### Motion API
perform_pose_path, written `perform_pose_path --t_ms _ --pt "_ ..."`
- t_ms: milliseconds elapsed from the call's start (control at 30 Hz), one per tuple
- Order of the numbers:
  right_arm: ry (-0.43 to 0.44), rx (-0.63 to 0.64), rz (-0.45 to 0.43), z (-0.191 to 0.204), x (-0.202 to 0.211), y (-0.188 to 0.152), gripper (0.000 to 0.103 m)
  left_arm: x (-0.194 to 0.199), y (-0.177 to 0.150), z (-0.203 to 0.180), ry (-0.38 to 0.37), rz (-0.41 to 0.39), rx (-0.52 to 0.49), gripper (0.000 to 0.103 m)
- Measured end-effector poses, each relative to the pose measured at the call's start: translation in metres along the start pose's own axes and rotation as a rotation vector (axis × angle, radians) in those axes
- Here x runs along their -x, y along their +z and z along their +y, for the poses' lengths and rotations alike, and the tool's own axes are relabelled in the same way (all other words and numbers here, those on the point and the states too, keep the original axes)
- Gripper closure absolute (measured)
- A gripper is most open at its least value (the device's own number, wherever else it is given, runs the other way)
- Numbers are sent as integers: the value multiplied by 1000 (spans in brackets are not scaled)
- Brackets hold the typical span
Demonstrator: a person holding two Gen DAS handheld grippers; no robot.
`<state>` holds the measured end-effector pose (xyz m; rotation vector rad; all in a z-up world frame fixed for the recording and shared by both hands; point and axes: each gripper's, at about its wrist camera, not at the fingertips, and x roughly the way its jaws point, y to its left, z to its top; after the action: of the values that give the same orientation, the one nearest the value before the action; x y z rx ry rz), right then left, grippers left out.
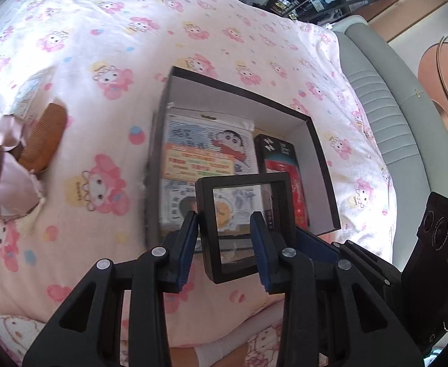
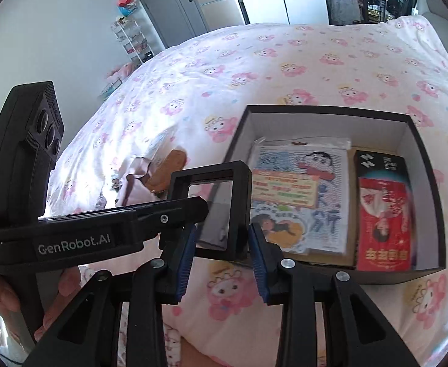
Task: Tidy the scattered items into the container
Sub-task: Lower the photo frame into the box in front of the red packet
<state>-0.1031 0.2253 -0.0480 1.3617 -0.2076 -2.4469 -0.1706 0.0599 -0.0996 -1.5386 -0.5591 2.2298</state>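
Covering nearly everything in both views, the bed (image 1: 107, 46) wears a pink sheet printed with cartoon characters. On it lies the box (image 2: 426, 165), black outside and white inside, open at the top. Inside it, a flat cartoon-printed packet (image 2: 300, 195) fills the left part, and a black and red package (image 2: 383, 214) lies along the right wall, just beside the packet. Left of the box, well apart, a brown comb (image 1: 42, 139) rests against a pink cloth pouch (image 1: 9, 180).

Both grippers pinch the black frame (image 1: 242, 226) with its clear window, held above the near left corner of the box: the left gripper (image 1: 224, 244) clamps one side, the right gripper (image 2: 222, 253) the other. A hand (image 2: 0, 299) holds the left gripper's handle.
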Motion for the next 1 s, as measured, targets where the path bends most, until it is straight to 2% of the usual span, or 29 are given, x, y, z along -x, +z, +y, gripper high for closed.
perform_pose_path --t_ms 100,267,500,700,867,1000 --pt "-48 -18 12 -41 -3 3 72 -35 9 -25 -38 46 -14 69" --pt "-58 -94 47 -108 -15 1 72 -91 16 -59 -35 116 -45 69" --pt "-47 -195 61 -158 -27 -10 72 -141 17 -66 -40 188 -21 69" --pt "-72 -198 69 -160 -32 -10 73 -161 17 -59 -37 231 16 69" --pt "-66 -207 58 -161 -31 -11 74 -164 16 -60 -43 236 18 69" --pt "-82 -201 51 -159 -30 -12 74 -157 15 -57 -75 223 35 69"
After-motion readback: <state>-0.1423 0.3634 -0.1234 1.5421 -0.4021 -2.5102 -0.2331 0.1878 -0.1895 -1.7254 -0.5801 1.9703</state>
